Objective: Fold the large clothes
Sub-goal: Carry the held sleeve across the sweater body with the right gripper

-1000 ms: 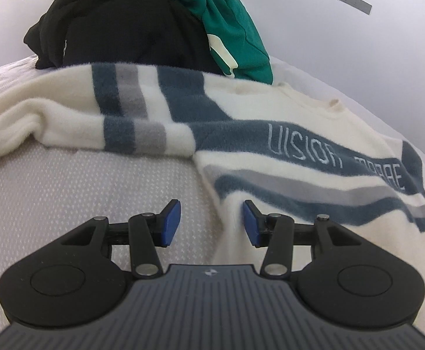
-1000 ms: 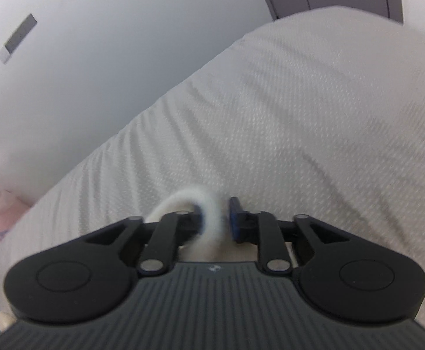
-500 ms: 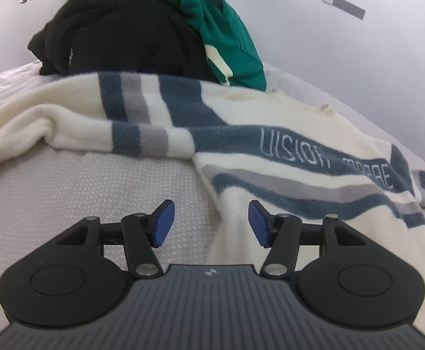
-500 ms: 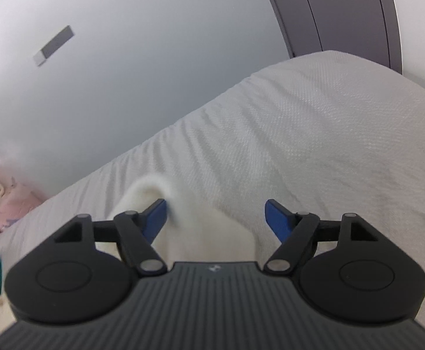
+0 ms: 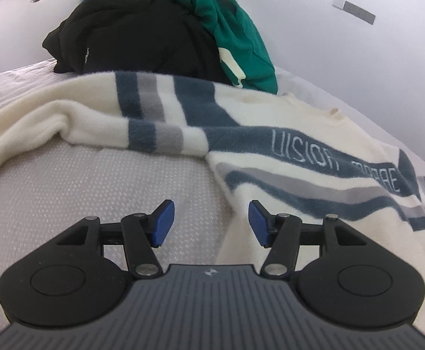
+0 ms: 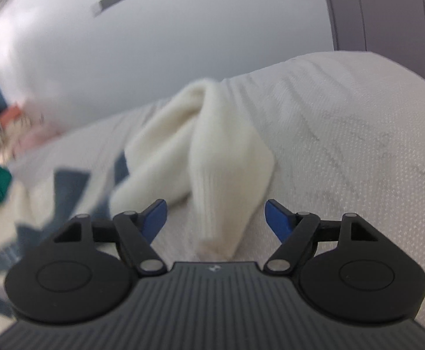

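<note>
Right gripper has just let go of the sweater sleeve cuff, now dropped near the bed far edge; both fingers wide open, empty, left gripper hovering at the sweater's side edge, fold barely started.

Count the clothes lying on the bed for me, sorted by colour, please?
Cream sweater with blue and grey stripes: 1
Black garment: 1
Green garment: 1
Total: 3 garments on the bed. The black and green ones are bunched in a heap behind the sweater, so a piece hidden in it cannot be ruled out.
</note>
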A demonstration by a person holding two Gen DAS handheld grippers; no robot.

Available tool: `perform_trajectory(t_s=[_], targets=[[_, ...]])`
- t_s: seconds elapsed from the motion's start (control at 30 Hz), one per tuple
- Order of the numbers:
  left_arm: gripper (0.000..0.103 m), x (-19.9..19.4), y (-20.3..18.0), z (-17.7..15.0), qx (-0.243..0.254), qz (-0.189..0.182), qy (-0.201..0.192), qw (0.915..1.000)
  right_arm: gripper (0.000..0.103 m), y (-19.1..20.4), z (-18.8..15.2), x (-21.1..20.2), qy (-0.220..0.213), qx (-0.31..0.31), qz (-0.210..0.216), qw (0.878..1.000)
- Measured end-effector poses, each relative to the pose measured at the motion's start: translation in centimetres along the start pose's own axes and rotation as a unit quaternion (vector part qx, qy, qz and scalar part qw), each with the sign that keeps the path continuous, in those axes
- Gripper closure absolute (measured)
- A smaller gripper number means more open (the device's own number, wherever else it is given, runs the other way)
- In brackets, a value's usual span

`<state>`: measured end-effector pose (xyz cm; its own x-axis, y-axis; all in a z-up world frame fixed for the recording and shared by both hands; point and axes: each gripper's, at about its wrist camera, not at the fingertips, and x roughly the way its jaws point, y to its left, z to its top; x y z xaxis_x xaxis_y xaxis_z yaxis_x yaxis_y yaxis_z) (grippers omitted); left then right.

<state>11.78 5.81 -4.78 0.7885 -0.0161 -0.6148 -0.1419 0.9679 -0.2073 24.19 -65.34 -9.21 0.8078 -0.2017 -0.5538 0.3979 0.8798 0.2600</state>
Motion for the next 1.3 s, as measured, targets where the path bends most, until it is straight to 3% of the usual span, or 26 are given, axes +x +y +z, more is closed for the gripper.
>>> perform_trajectory(t_s=[0.07, 0.1, 0.13, 0.27, 0.5, 0.63, 0.87, 1.0, 1.07, 1.2, 1.3], targets=[[0.041, 0.0, 0.0, -0.1, 0.001, 0.002, 0.002, 1.0000, 0.058, 0.8, -0.1, 0.4, 0.004, -0.040, -0.019, 0.999], [0.041, 0.0, 0.0, -0.2, 0.001, 0.003, 0.003, 1.0000, 0.082, 1.1, 0.1, 0.3, 0.004, -0.054, -0.030, 0.998], [0.041, 0.0, 0.0, -0.2, 0.002, 0.003, 0.003, 1.0000, 0.090, 1.2, 0.7, 0.2, -0.002, -0.062, -0.041, 0.997], [0.041, 0.0, 0.1, -0.3, -0.002, 0.000, 0.007, 1.0000, 0.093, 0.2, 4.2, -0.2, -0.041, -0.072, -0.077, 0.994], [0.041, 0.9, -0.1, -0.3, 0.003, 0.018, 0.010, 0.9998, 0.094, -5.3, 11.7, 1.0, -0.085, -0.007, -0.156, 0.984], [0.041, 1.8, -0.2, 0.2, 0.004, 0.039, 0.013, 0.9991, 0.094, -8.0, 13.3, 4.5, -0.069, 0.018, -0.174, 0.982], [0.041, 2.8, -0.4, 1.0, 0.007, 0.068, 0.014, 0.9976, 0.094, -9.5, 11.6, 11.6, -0.011, 0.010, -0.189, 0.982], [0.041, 3.2, -0.7, 1.1, 0.003, 0.063, 0.022, 0.9978, 0.091, -9.9, 10.7, 13.1, -0.013, 0.033, -0.179, 0.983], [0.041, 3.3, -0.8, 1.1, 0.004, 0.054, 0.022, 0.9983, 0.082, -10.1, 10.6, 12.9, -0.014, 0.036, -0.183, 0.982], [0.041, 2.8, -0.9, 1.1, 0.007, 0.041, 0.018, 0.9990, 0.029, -9.4, 10.5, 9.8, -0.024, 0.058, -0.181, 0.981], [0.041, 1.8, -0.7, 1.3, 0.012, 0.021, 0.004, 0.9997, 0.024, -8.4, 10.4, 7.0, -0.034, 0.071, -0.179, 0.981]])
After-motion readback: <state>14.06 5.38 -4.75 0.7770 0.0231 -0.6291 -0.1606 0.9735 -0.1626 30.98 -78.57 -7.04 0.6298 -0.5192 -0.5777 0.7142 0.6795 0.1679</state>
